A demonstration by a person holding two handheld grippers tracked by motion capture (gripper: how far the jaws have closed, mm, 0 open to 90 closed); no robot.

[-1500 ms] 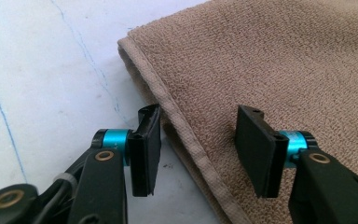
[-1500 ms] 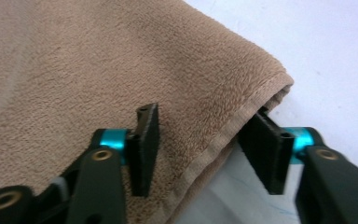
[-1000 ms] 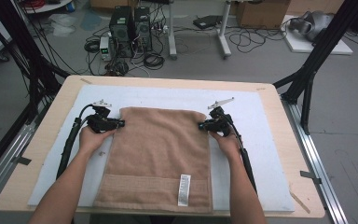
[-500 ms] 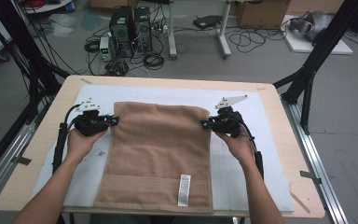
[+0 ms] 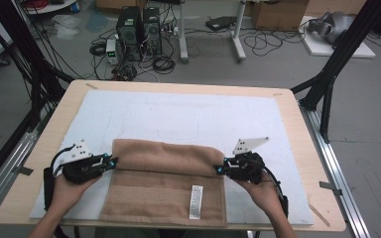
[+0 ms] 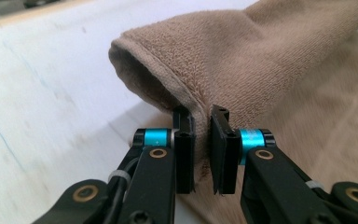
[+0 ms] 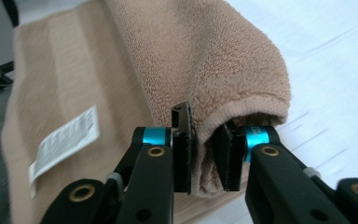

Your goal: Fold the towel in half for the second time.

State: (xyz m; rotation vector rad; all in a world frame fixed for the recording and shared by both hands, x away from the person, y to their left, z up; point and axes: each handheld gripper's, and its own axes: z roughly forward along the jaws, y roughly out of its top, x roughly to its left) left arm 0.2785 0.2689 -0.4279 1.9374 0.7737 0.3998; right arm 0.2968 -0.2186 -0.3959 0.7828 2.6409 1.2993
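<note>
**Desk:** What is in hand here?

**Photographer:** A soft tan terry-cloth towel [image 5: 166, 183], mid-fold on the white foam mat [image 5: 188, 116] of a pale wooden table [image 5: 297, 124]. The left gripper [image 6: 201, 149] has the hemmed corner of the towel between its jaws; so does the right gripper [image 7: 205, 156]. Both pairs of jaws have just been easing apart, though the cloth sits pinched between the pads in each gripper view.

**Desk:** How will it handle?

**Photographer:** Light and limp, I'd judge. It sags into a roll beyond the jaws, and the thick pile gives good purchase. The stitched hem is the place to hold; the pile alone could slip out.

**Desk:** Anything in the way?

**Photographer:** Nothing near the jaws. A white care label [image 5: 195, 202] lies on the lower layer, between the two grippers. Computer towers [image 5: 139, 27] and cables sit on the floor well beyond the table.
</note>
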